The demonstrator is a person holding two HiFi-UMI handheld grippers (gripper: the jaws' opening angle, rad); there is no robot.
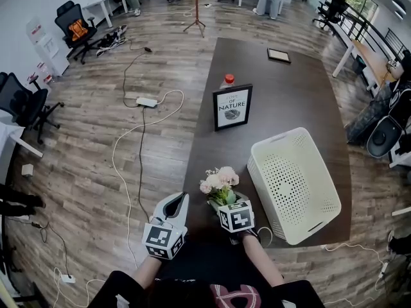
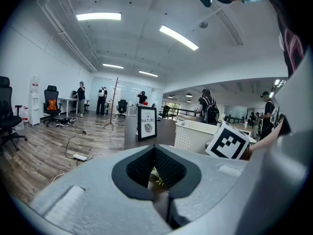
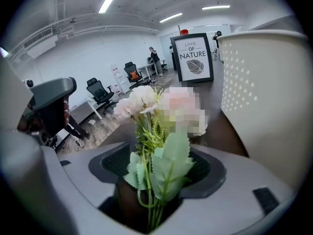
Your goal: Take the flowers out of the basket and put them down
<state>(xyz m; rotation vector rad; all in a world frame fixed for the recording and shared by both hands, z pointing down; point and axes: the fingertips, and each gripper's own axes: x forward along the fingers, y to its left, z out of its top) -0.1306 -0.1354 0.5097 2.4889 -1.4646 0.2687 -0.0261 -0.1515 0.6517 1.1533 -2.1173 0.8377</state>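
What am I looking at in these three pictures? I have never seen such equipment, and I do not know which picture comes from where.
There is no robot here: a person holds a two-jaw tool in each hand. The head view comes from a camera on the person's head, looking down at a dark table. The other two come from cameras on the left gripper and the right gripper. On the table stand a white basket, a framed sign and a red-capped bottle. The pink flowers are outside the basket; their stems stand between the right gripper's jaws, which are apart and not pressing them. The left gripper is shut and holds nothing.
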